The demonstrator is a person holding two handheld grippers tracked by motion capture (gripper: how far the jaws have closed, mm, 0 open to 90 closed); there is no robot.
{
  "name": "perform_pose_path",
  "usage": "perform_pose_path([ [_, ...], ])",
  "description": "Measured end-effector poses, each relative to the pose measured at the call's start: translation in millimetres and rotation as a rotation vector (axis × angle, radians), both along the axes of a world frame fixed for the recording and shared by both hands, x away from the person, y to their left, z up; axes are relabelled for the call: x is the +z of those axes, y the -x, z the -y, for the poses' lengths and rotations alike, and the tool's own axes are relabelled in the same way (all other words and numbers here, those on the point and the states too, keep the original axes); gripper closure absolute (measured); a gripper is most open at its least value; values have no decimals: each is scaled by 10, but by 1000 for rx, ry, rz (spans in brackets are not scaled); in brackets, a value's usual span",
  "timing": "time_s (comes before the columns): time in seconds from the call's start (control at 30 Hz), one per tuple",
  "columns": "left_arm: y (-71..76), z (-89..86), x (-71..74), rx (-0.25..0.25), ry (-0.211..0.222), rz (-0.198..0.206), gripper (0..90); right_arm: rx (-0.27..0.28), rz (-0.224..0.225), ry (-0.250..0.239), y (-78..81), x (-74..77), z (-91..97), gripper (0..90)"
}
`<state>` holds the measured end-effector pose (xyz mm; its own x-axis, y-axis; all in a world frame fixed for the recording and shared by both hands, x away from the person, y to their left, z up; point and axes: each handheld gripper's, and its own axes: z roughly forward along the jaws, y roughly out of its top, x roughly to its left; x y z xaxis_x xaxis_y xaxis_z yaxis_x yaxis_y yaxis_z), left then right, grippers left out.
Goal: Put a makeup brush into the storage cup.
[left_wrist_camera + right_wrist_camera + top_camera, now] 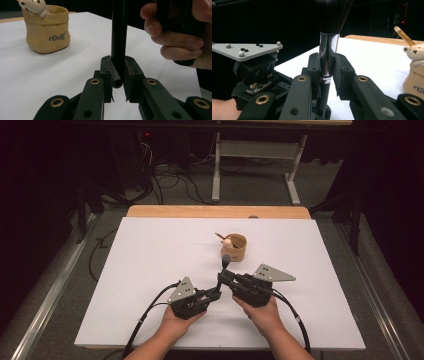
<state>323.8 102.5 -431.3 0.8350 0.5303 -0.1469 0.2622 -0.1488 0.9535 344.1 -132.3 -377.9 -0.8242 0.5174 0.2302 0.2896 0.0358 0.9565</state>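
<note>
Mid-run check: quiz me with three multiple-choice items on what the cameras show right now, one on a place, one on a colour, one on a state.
1. Where does the tan holder stand?
A. On the floor
B. On the white table, beyond both grippers
C. Between the person's forearms

2. What colour is the brush ferrule?
A. Silver
B. Red
C. Gold

3. How is the brush held?
A. Lying flat on the table
B. By the left gripper alone
C. Upright, gripped by both grippers

Key: 1 B, the high view shows it on the table past the grippers. 2 A, the right gripper view shows a shiny silver band below dark bristles. 3 C, the right gripper clamps the ferrule and the left gripper clamps the handle's lower end.
</note>
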Motion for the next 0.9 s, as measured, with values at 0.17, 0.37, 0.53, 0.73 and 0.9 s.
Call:
perform_pose_path([
  [0.17, 5, 2, 2, 2, -4, 6, 788, 2, -3, 2, 5, 5, 0, 793],
  [0.37, 9, 2, 9, 8, -14, 12, 784, 7, 3, 3, 10, 8, -1, 794],
  [0.53, 11, -12, 26, 15, -9, 17, 763, 5, 12, 12, 15, 11, -3, 796],
  [0.73, 10, -36, 45, 31, -22, 21, 664, 0, 14, 19, 18, 7, -6, 796],
  [0.9, 5, -70, 67, 51, -32, 27, 582, -14, 26, 31, 18, 8, 16, 795],
])
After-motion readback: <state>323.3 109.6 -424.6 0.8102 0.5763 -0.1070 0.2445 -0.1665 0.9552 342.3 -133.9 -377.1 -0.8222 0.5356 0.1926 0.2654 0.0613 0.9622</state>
